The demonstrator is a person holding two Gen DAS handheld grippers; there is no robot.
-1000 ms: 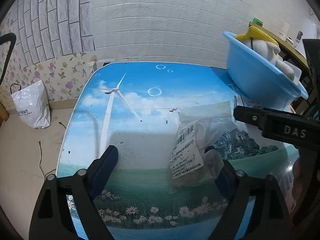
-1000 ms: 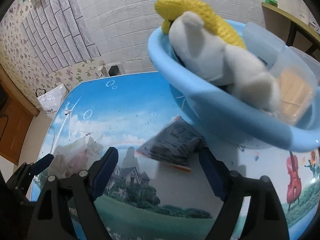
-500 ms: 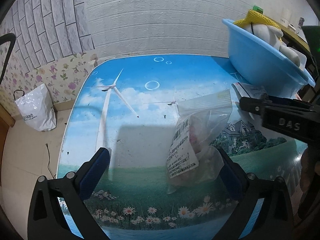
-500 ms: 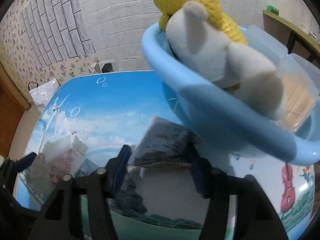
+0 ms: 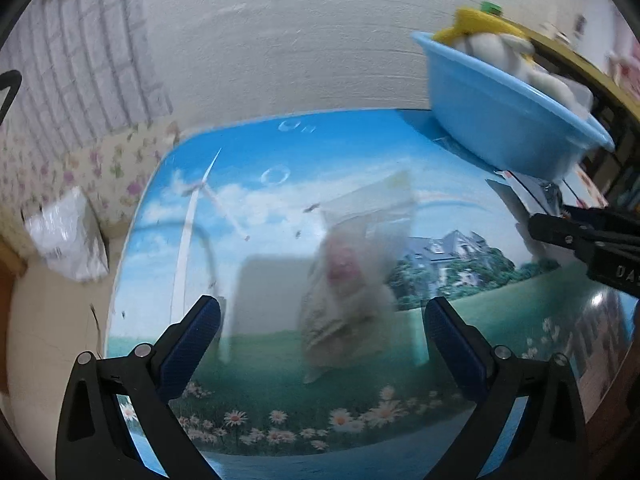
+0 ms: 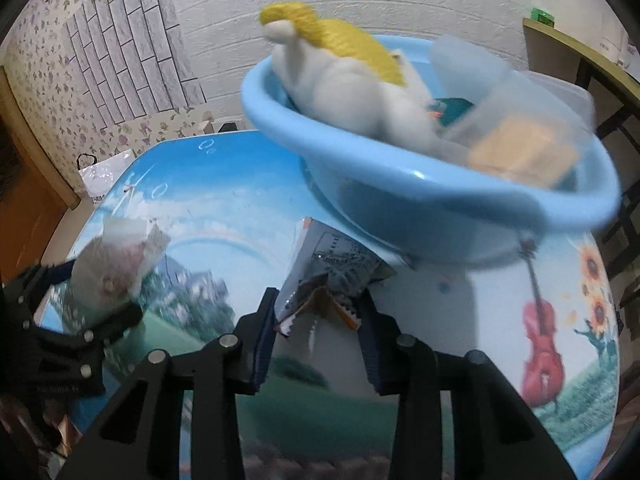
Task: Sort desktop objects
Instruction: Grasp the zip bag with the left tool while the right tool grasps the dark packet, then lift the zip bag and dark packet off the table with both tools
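Observation:
My right gripper point(image 6: 318, 312) is shut on a grey foil packet point(image 6: 328, 268) and holds it just in front of the blue basin point(image 6: 400, 200). The basin holds a white and yellow plush toy point(image 6: 340, 88) and clear plastic boxes point(image 6: 520, 148). My left gripper point(image 5: 320, 324) is open; a clear bag with pink contents point(image 5: 352, 280) lies on the table between its fingers, blurred. The bag also shows in the right wrist view point(image 6: 116, 264), with the left gripper point(image 6: 80, 312) around it. The right gripper point(image 5: 580, 232) shows at the right edge of the left wrist view.
The table top point(image 5: 280, 208) has a printed sky and meadow picture. The basin point(image 5: 500, 120) stands at its far right by the white wall. A white plastic bag point(image 5: 68, 236) lies on the floor to the left. A wooden table point(image 6: 568, 44) stands behind the basin.
My right gripper closed on the foil packet and lifted it off the table. My left gripper pulled back and up a little, still open around the clear bag.

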